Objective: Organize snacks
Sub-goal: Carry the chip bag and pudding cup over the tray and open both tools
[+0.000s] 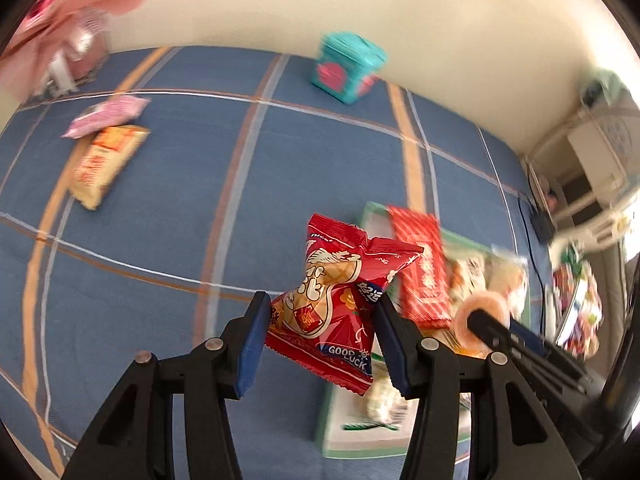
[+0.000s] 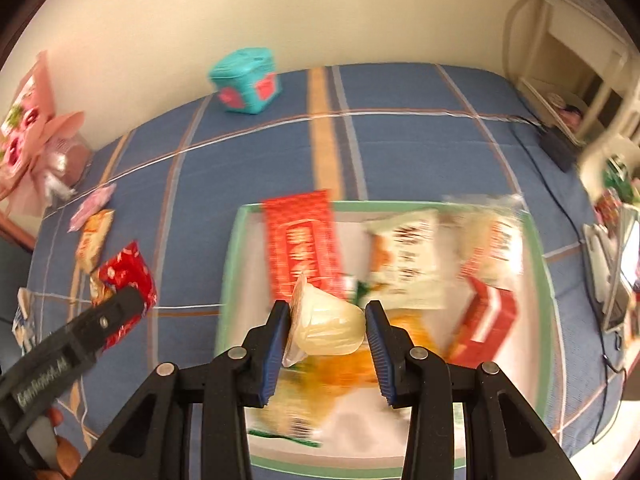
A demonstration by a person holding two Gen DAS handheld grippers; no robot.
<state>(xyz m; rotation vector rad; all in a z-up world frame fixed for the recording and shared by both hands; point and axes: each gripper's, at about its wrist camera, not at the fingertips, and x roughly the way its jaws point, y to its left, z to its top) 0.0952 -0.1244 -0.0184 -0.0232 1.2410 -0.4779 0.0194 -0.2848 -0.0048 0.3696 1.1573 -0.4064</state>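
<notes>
Over the half-filled tray (image 2: 232,248), right gripper (image 2: 326,322) grasps jelly cup (image 2: 328,328); left gripper (image 1: 322,316) clamps red packet (image 1: 332,300); two packets (image 1: 100,148) remain near the bed's far-left corner.

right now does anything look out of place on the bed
Two packets, a pink one and a yellow one, lie loose on the blue bedspread, far from the tray holding the other snacks.

Backdrop: plain cream wall (image 2: 280,12), evenly lit. Bed (image 1: 168,208) covered by a blue sheet with orange and white plaid stripes. White shelving unit (image 2: 576,60) at right, beside the bed. Black cable (image 2: 560,216) trails across the right edge of the sheet. Frames motion-blurred.
</notes>
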